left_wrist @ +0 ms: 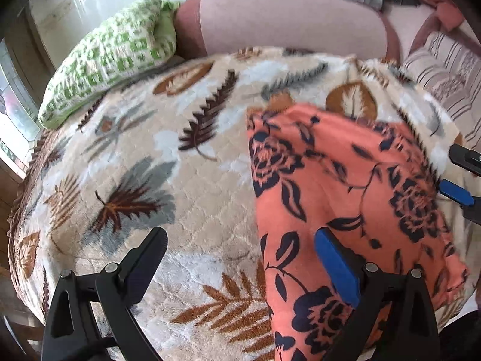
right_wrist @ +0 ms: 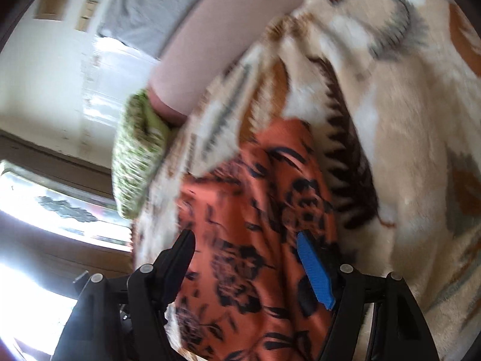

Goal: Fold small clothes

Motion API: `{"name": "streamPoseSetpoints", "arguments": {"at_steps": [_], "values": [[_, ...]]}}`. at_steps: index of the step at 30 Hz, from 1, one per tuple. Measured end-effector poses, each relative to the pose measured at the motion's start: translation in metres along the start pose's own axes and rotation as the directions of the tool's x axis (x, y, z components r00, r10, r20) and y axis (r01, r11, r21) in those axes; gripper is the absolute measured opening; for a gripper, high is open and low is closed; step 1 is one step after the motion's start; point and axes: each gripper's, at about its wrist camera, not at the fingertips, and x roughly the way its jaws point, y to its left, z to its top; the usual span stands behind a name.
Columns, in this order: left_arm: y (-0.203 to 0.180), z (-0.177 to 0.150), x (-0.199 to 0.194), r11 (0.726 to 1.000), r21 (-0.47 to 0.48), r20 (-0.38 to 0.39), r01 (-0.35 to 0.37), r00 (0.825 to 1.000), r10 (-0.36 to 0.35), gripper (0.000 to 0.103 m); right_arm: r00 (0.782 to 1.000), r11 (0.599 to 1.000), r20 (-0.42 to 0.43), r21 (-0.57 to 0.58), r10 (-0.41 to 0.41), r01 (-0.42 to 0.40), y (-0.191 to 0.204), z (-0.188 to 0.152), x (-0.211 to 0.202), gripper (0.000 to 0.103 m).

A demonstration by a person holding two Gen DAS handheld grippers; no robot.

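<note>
An orange garment with dark floral print (left_wrist: 345,186) lies flat on a leaf-patterned blanket (left_wrist: 180,180). My left gripper (left_wrist: 240,240) is open above the garment's left edge, one finger over the blanket, the blue-padded finger (left_wrist: 336,267) over the cloth. My right gripper shows at the right edge of the left wrist view (left_wrist: 463,177), by the garment's right side. In the blurred right wrist view the right gripper (right_wrist: 246,249) is open and empty, its fingers spread over the garment (right_wrist: 255,210).
A green and white checked pillow (left_wrist: 111,57) lies at the blanket's far left. A pink padded headboard or sofa back (left_wrist: 285,21) runs behind. Striped cushions (left_wrist: 445,75) sit at the right. The bed's left edge drops off by a window.
</note>
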Motion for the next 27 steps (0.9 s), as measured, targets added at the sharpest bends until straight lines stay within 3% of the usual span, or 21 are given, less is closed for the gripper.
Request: {"name": "streamPoseSetpoints", "arguments": {"at_steps": [4, 7, 8, 10, 14, 19, 23, 27], "values": [[-0.003, -0.008, -0.009, 1.000, 0.018, 0.043, -0.003, 0.999, 0.002, 0.098, 0.996, 0.995, -0.044, -0.058, 0.079, -0.082, 0.020, -0.006, 0.011, 0.074], [-0.014, -0.020, 0.014, 0.997, 0.075, -0.036, -0.010, 0.999, 0.013, 0.099, 0.987, 0.999, -0.159, -0.020, -0.029, 0.026, 0.013, -0.011, 0.042, 0.072], [-0.017, -0.023, 0.021, 0.997, 0.078, -0.058, -0.019, 0.998, 0.023, 0.099, 0.985, 1.000, -0.169, 0.014, -0.015, 0.017, 0.009, -0.012, 0.047, 0.072], [-0.014, -0.025, 0.017, 0.999, 0.042, -0.021, -0.007, 1.000, 0.008, 0.100, 0.989, 1.000, -0.148, 0.020, 0.007, -0.004, 0.012, -0.009, 0.041, 0.072], [-0.015, -0.016, 0.020, 0.999, 0.052, -0.069, 0.001, 0.998, 0.003, 0.100, 0.996, 1.000, -0.086, 0.007, 0.030, -0.030, 0.016, -0.004, 0.028, 0.072], [-0.018, -0.005, 0.001, 0.998, 0.059, 0.005, 0.018, 1.000, -0.018, 0.100, 0.999, 0.999, -0.037, 0.026, 0.026, -0.025, 0.000, 0.001, 0.006, 0.072], [-0.006, 0.007, -0.012, 1.000, -0.008, 0.046, 0.006, 0.999, -0.006, 0.100, 1.000, 0.999, -0.001, 0.035, 0.012, -0.012, -0.009, 0.003, -0.012, 0.072], [0.015, 0.014, -0.018, 0.993, -0.100, 0.051, -0.055, 0.997, 0.060, 0.100, 1.000, 0.999, 0.024, 0.045, 0.019, -0.020, -0.015, 0.004, -0.024, 0.072]]}}
